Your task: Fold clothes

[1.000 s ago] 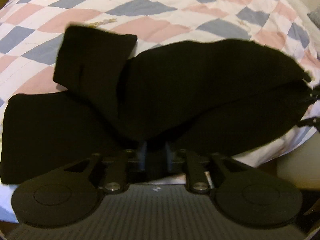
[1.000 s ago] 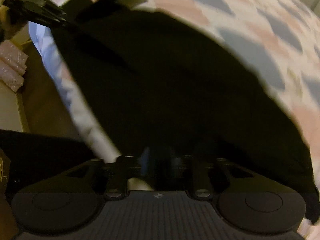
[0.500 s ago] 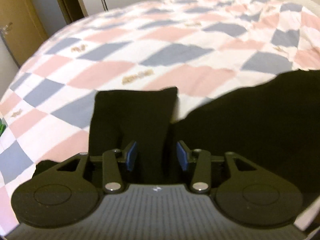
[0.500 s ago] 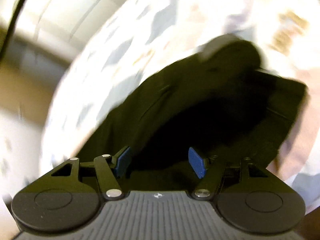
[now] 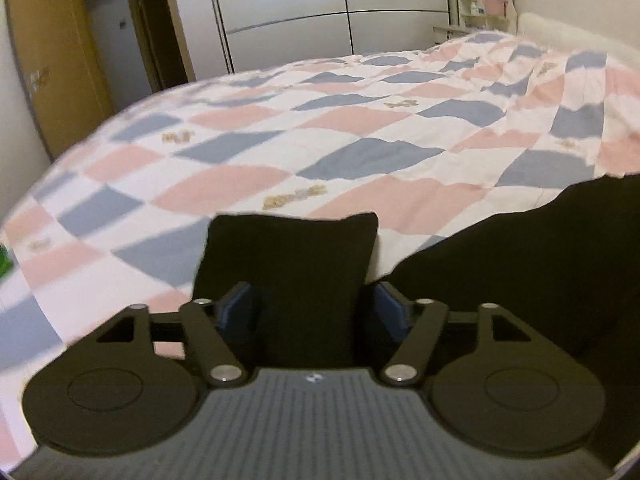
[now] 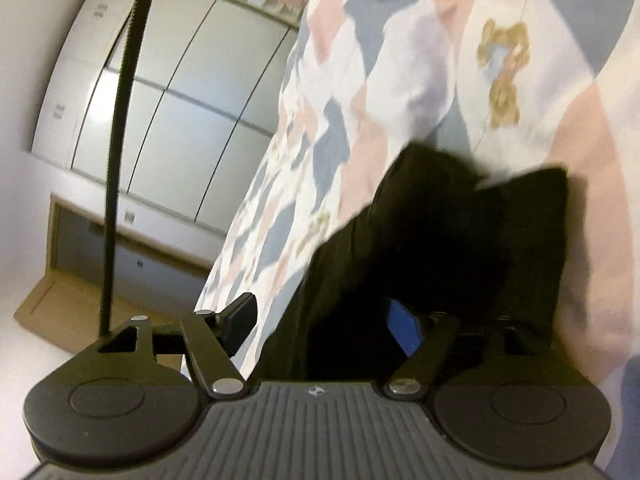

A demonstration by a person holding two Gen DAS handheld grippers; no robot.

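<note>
Our left gripper (image 5: 312, 306) stands with its jaws spread wide, the 2 blue pads (image 5: 234, 308) apart and nothing clamped between them. Just beyond the gap lies a folded panel of the black garment (image 5: 288, 276), a squarish flap flat on the quilt, and we cannot tell whether the pads touch the cloth or hang just above it. A larger mass of the same black fabric fills the right side of the left wrist view, rising toward the edge of the frame.

Our right gripper (image 6: 324, 320) is likewise spread wide, 1 finger dark against the bed's edge, the other showing its blue pad (image 6: 404, 330) against the black cloth. Its camera is rolled hard over, so the bed runs steeply up the frame. The black garment (image 6: 440, 248) lies bunched directly ahead of the right jaws, on the quilt near the mattress edge, with 1 squared corner pointing up and right.

The bed is covered by a quilt (image 5: 360, 128) of pink, blue and white diamonds with small tan motifs. Behind it we see pale wardrobe doors (image 5: 288, 4) and a wooden door (image 5: 52, 60) on the left. A black cable (image 6: 116, 160) arcs up from the right gripper's body.
</note>
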